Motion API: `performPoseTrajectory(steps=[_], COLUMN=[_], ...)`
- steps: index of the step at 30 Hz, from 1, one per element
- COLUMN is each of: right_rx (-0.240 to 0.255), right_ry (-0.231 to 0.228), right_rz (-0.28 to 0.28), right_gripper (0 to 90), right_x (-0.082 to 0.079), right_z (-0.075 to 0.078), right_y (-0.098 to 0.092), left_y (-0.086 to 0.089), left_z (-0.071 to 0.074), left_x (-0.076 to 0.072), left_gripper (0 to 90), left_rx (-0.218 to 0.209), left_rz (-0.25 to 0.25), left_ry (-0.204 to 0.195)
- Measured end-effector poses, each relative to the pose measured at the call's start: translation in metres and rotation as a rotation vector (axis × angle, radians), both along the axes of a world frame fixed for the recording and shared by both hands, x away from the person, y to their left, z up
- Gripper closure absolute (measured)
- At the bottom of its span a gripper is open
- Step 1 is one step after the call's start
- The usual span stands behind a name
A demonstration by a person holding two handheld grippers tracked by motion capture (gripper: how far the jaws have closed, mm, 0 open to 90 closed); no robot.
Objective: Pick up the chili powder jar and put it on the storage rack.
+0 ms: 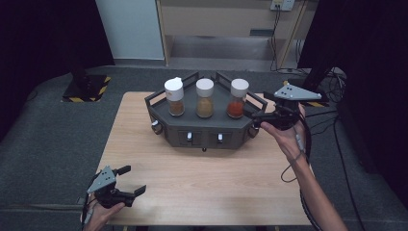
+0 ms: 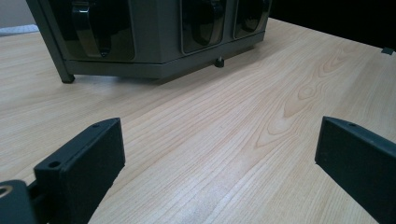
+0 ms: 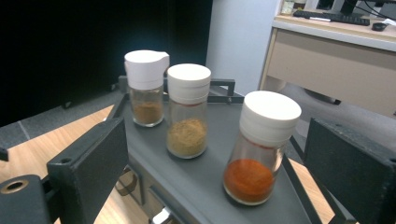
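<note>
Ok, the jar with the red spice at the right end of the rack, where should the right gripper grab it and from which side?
Probably on the glass body just below the white cap of the red spice jar, coming in from the rack's right end, where the open right gripper already faces it. The jar stands upright and round, and the yellow spice jar crowds its other side.

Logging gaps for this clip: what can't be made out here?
- Rack drawers: contents hidden behind closed fronts, high view.
- Rack top: cut off by the upper edge, left gripper view.
- Red spice jar label: none readable, right gripper view.
- Right gripper jaw tips: too small and dark, high view.
</note>
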State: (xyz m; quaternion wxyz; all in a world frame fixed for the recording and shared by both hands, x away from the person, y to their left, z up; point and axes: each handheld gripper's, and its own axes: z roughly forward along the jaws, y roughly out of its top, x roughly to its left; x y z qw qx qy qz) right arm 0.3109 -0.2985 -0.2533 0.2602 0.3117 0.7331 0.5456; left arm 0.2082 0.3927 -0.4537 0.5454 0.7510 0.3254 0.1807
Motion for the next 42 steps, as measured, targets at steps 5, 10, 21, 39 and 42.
performPoseTrajectory(steps=[5,10,21,39,42], right_rx=[0.011,0.003,0.018,-0.001,-0.008], right_ry=[-0.005,-0.004,-0.007,0.008,0.021], right_rz=[0.012,0.016,-0.001,-0.041,-0.047], right_gripper=[6.4,6.3,5.2,3.5,3.4], right_x=[-0.014,-0.029,-0.066,-0.114,-0.119], right_z=[-0.007,-0.015,-0.041,-0.092,-0.103], right_y=[-0.007,-0.016,-0.037,-0.051,-0.052], left_y=[0.0,-0.001,-0.001,-0.001,-0.001], left_z=[0.0,0.0,0.001,0.001,0.001], left_x=[-0.001,0.0,-0.001,-0.001,-0.001], left_gripper=[0.5,0.5,0.5,0.5,0.5], left_rx=[0.001,0.003,0.003,0.007,0.007], left_rz=[0.0,-0.002,-0.002,0.001,0.002], left_ry=[-0.002,0.0,0.0,0.0,0.0])
